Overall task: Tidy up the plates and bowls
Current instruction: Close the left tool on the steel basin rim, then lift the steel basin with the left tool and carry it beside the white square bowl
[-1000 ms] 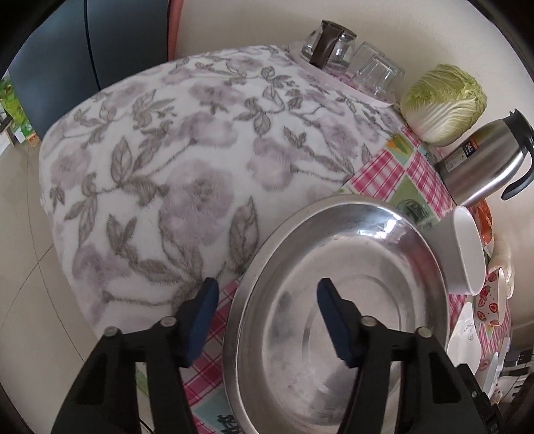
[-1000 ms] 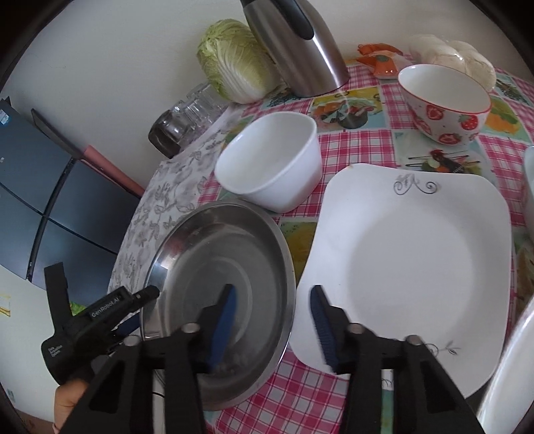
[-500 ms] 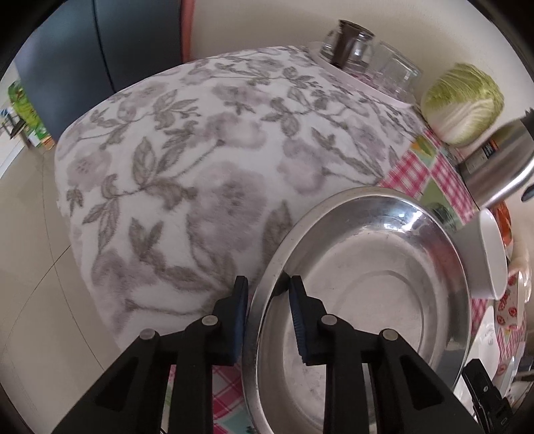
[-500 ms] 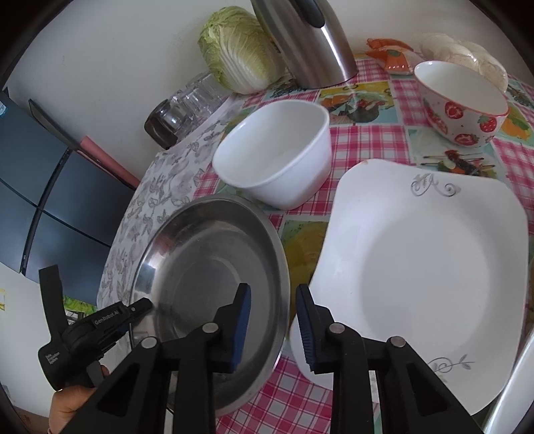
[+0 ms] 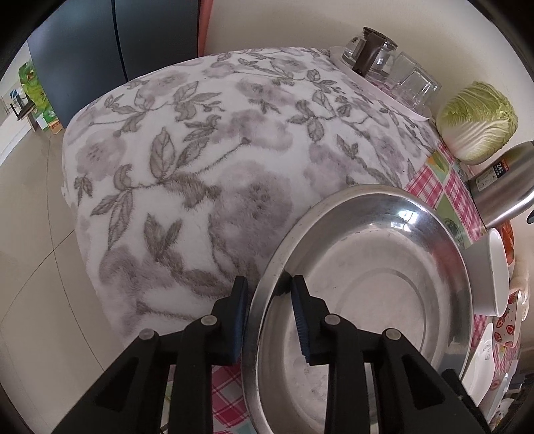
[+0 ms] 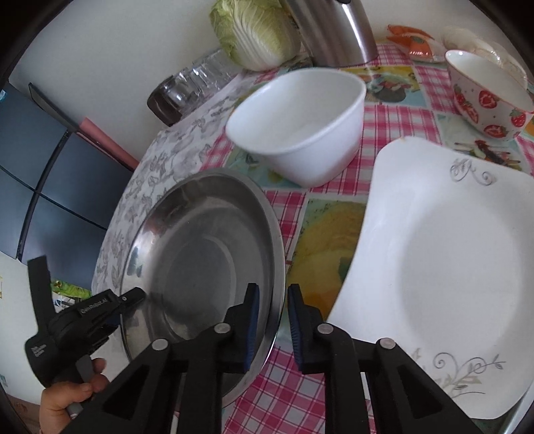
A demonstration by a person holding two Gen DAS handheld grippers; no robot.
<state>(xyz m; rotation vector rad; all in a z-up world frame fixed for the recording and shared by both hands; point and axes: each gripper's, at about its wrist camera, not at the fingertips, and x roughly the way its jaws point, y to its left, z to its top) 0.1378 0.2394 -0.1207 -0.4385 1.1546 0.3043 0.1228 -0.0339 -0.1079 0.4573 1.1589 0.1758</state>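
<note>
A round steel plate (image 5: 383, 300) (image 6: 207, 260) lies where the flowered cloth (image 5: 200, 183) meets the pink checked tablecloth (image 6: 293, 207). My left gripper (image 5: 268, 300) straddles the plate's left rim, one pad outside and one inside the dish. Its jaws are opening slightly with the rim still between them. The right wrist view shows that same gripper (image 6: 130, 297) at the plate's far-left edge, held by a hand (image 6: 70, 394). My right gripper (image 6: 272, 313) is closing on the near-right rim, one pad over the dish and one outside it.
A white bowl (image 6: 300, 133) stands just behind the steel plate. A white square plate (image 6: 450, 260) lies to the right, with a strawberry bowl (image 6: 484, 100) behind it. A cabbage (image 6: 257, 30), a steel flask (image 6: 333, 30) and glasses (image 6: 190, 86) line the wall. The floor drops off to the left.
Both grippers went from wide open to narrow around the steel plate's rim. The right one moved left and down from between the two plates onto that rim.
</note>
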